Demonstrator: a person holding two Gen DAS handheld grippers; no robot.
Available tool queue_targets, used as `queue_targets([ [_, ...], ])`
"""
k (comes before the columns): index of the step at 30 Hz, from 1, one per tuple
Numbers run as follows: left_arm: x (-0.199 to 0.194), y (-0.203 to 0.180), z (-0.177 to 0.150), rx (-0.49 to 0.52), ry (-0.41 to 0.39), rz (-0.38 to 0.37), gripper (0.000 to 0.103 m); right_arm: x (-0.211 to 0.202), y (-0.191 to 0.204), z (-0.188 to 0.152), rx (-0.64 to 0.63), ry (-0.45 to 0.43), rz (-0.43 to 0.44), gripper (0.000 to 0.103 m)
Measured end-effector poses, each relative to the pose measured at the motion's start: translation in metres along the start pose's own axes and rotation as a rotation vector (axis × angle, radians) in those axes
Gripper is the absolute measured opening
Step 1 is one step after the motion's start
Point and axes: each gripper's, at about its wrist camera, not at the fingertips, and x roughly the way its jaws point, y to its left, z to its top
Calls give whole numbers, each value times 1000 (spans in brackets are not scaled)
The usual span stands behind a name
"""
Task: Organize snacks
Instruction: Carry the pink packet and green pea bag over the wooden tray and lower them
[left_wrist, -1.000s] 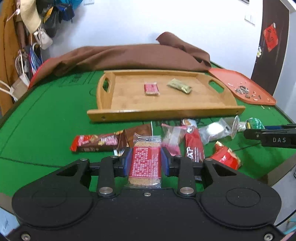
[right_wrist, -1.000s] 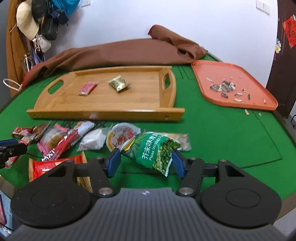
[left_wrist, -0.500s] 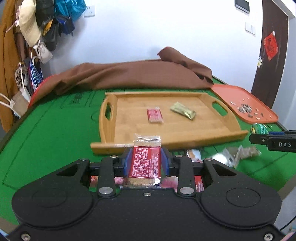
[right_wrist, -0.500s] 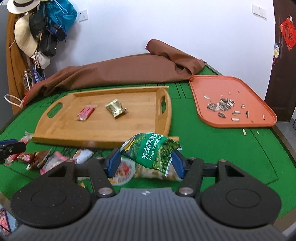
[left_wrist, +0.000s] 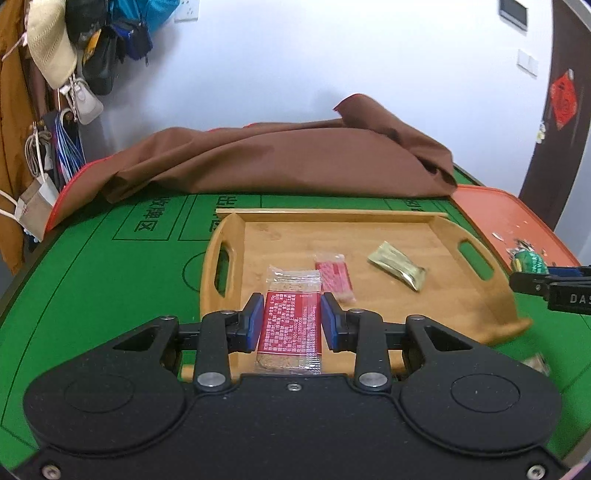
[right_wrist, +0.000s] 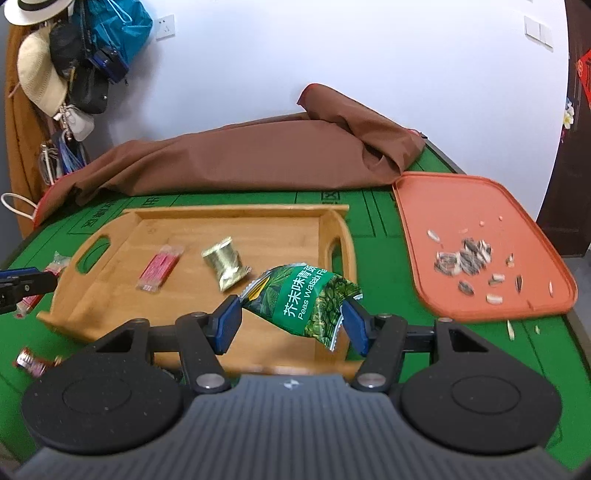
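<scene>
My left gripper (left_wrist: 291, 308) is shut on a red-labelled cracker packet (left_wrist: 290, 325), held above the near left part of the wooden tray (left_wrist: 495, 306). My right gripper (right_wrist: 291, 314) is shut on a green wasabi peas bag (right_wrist: 304, 302), held above the tray's (right_wrist: 110, 295) near right part. On the tray lie a small red packet (left_wrist: 334, 277) and a gold packet (left_wrist: 399, 266); both also show in the right wrist view, red (right_wrist: 159, 267) and gold (right_wrist: 225, 264). The right gripper shows at the edge of the left wrist view (left_wrist: 550, 284).
An orange tray (right_wrist: 424, 221) with sunflower seed shells (right_wrist: 465, 256) lies right of the wooden tray. A brown cloth (left_wrist: 288, 158) is piled at the back of the green table (left_wrist: 92, 266). A loose snack (right_wrist: 31, 360) lies near the front edge. Bags and hats (right_wrist: 66, 74) hang at left.
Both grippers have lifted their packets from the front pile and moved forward over the wooden tray. The loose snacks have dropped out of view below.
</scene>
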Motion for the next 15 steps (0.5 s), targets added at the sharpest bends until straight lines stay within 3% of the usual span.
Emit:
queue_targets([
  [7,51,4,29,-10,53,26,31,45,3,35,-13,59,-43,62],
  [15,106,4,35,-26,137,50,31,101,9,44,-4,170,-42,62],
])
